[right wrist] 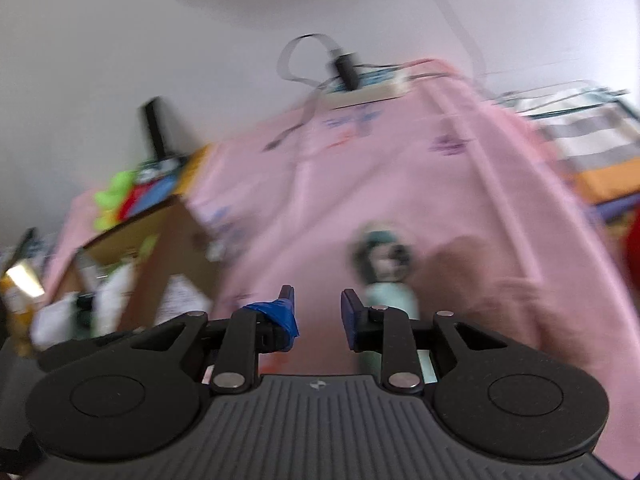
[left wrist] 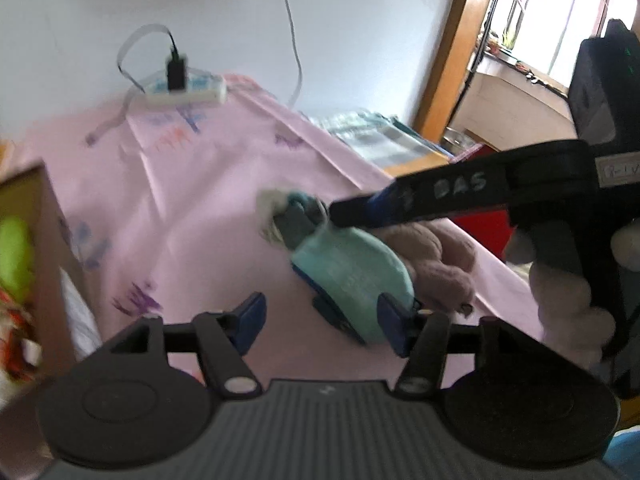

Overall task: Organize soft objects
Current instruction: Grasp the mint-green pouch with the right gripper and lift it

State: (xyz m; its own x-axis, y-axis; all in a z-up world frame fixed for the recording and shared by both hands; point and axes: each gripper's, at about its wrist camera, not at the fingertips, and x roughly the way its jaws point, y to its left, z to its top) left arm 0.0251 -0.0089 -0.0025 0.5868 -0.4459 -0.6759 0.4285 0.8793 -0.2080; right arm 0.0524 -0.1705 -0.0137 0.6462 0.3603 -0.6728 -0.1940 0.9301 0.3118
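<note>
Cardboard box point(right wrist: 160, 240) stands left of the teal doll point(left wrist: 352, 276) on the pink surface point(left wrist: 208, 200), holding green and red soft things. Beside the doll lies a brown plush point(left wrist: 436, 264). Left hand-held gripper point(left wrist: 320, 320) and right hand-held gripper point(right wrist: 318, 312) are spread, pinching nothing.

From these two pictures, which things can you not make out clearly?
- Left wrist view: the right gripper covers part of the teal plush toy; whether they touch is unclear.
- Left wrist view: the brown plush is half hidden behind that toy.
- Left wrist view: the cardboard box is cut off by the left edge.
- Right wrist view: motion blur hides the toy's face.
</note>
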